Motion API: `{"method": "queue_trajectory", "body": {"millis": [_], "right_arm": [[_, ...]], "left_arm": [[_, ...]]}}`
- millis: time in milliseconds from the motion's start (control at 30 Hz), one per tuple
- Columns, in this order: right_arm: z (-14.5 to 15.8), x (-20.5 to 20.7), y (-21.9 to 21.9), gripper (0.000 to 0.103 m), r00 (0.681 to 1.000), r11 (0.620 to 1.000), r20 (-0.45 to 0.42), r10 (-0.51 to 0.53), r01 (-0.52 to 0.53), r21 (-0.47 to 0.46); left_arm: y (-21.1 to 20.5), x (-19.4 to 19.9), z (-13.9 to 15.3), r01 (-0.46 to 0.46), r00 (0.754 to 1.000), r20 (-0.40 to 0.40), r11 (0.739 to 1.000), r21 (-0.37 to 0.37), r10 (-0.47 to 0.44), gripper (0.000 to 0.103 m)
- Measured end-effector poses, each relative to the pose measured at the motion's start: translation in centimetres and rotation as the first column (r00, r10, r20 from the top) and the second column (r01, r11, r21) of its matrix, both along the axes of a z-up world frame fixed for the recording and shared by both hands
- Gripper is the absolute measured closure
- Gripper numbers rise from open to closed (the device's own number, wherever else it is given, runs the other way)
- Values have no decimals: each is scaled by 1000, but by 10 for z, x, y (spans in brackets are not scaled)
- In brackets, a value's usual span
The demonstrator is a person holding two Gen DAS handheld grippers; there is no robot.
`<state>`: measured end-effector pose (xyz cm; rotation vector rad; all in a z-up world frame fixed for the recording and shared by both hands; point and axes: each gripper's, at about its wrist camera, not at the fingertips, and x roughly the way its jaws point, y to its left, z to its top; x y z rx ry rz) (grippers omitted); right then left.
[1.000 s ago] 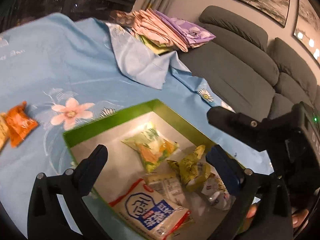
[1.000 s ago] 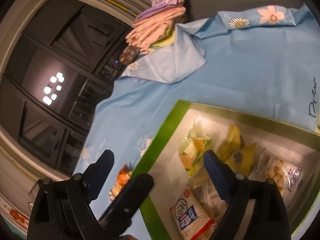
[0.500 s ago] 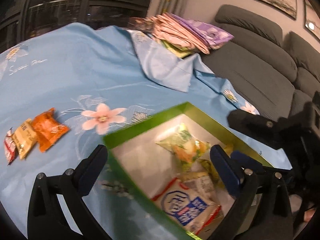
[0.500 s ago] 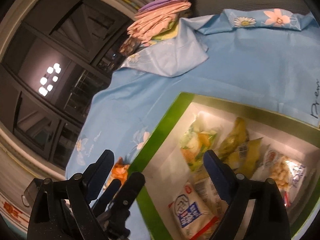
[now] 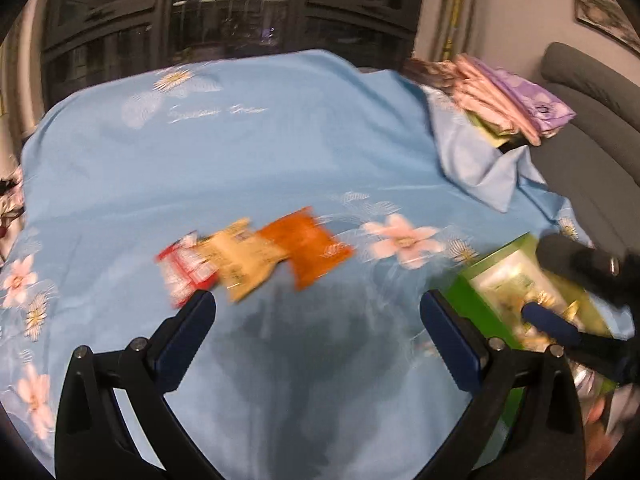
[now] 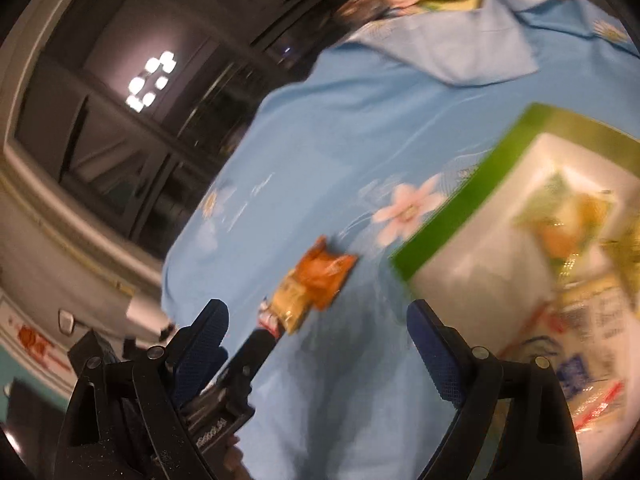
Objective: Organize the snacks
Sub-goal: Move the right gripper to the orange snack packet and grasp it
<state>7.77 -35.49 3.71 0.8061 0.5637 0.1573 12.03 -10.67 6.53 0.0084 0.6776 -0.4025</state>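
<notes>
**Left wrist view: three loose packets still wait outside the green box**

Left wrist view shows the left gripper (image 5: pixel 318 314) with its fingers spread wide and nothing between them, aimed at three small foil snack packets lying in a row on the pale blue flowered cloth (image 5: pixel 248 152) over the counter; the red-and-white packet (image 5: pixel 182 270) is leftmost, the yellow packet (image 5: pixel 244 260) overlaps it, and the orange packet (image 5: pixel 306 250) sits rightmost, nearest the shallow green cardboard box with a white floor (image 5: pixel 476 276); that box already holds several packets. The right gripper (image 6: pixel 318 326) likewise stands wide and empty, hanging near the box's left rim. By my reading the step in hand is the reach for the next loose packet; the next move calls for lowering over one packet alone, probably the orange, since the overlap could drag a neighbour along. Far right lie folded pink and purple cloths (image 5: pixel 508 88) and a grey sofa (image 5: pixel 592 120), well clear; motion blur hides finer detail.
</notes>
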Motion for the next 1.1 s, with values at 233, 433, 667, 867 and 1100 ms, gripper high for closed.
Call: {"method": "queue_trajectory", "body": {"millis": [233, 433, 667, 867, 1100], "right_arm": [[-1, 59, 55, 12, 996, 981, -50, 76, -83, -176], [-9, 123, 88, 12, 984, 911, -170, 42, -108, -398], [-23, 175, 102, 12, 965, 853, -259, 50, -176, -491], [-49, 200, 110, 19, 942, 812, -336, 18, -210, -545], [-53, 193, 104, 42, 949, 831, -314, 13, -185, -525]], "left_arm": [[66, -3, -37, -69, 996, -62, 998, -10, 68, 0], [107, -8, -45, -158, 985, -79, 987, -29, 155, 0], [143, 3, -52, -210, 969, -175, 950, -232, 172, 0], [148, 6, -58, -208, 965, -214, 933, -293, 148, 0], [144, 10, -67, -219, 960, -229, 942, -256, 161, 0]]}}
